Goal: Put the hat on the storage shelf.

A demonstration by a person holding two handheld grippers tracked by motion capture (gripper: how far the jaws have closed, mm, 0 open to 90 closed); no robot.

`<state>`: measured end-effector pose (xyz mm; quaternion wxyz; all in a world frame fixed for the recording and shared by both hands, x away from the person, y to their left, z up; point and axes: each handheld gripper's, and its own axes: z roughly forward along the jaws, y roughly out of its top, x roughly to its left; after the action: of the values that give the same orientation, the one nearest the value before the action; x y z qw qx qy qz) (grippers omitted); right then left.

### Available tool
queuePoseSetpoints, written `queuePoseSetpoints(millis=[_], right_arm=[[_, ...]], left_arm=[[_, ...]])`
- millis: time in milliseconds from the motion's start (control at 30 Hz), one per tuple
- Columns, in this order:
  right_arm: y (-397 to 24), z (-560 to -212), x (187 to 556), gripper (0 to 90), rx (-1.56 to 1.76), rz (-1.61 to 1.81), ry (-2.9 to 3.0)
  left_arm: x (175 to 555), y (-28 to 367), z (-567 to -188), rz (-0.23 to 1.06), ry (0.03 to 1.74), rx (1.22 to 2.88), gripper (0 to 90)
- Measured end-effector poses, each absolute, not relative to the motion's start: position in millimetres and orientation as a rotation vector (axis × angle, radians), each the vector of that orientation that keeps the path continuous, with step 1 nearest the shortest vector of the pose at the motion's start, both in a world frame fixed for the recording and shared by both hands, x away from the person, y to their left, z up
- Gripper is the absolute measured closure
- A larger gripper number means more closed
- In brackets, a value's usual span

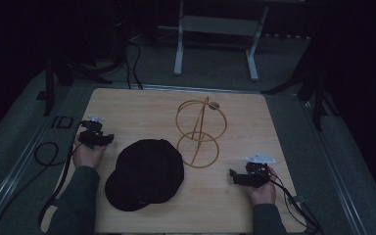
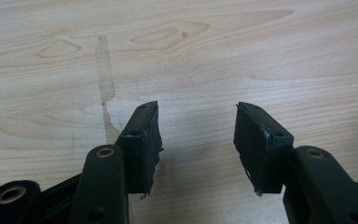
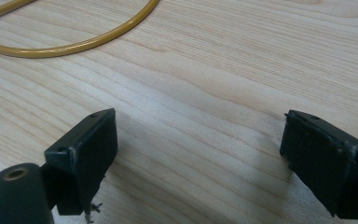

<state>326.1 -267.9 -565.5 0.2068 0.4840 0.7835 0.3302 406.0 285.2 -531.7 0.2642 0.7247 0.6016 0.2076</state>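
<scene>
A soft black cap [image 1: 144, 174] is lying flat on the pale wooden table [image 1: 254, 122], beside a golden wire hat stand [image 1: 199, 132]. The left gripper [image 2: 196, 135] and right gripper [image 3: 198, 154] are standing spread, pinching nothing.

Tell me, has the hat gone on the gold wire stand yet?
Not yet. The black cap lies flat on the table, beside the gold wire stand, whose top is bare. Nothing is in hand: the left gripper and right gripper rest on the wood with jaws open. Picking up and placing the cap looks left to do.
</scene>
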Motion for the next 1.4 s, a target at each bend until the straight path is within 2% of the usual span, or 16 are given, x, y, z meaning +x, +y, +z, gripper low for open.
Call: queuePoseSetpoints(millis=[133, 567, 1400], right_arm=[[-268, -565, 326, 11.1, 1.348, 0.92, 2.182], [-268, -565, 326, 11.1, 1.346, 0.921, 2.185], [-268, -565, 327, 11.2, 1.349, 0.92, 2.183]], left_arm=[[397, 291, -520, 0.518, 1.621, 1.921, 49.8], [377, 290, -505, 0.437, 1.595, 1.955, 48.9], [353, 270, -489, 0.318, 1.447, 1.988, 47.1]])
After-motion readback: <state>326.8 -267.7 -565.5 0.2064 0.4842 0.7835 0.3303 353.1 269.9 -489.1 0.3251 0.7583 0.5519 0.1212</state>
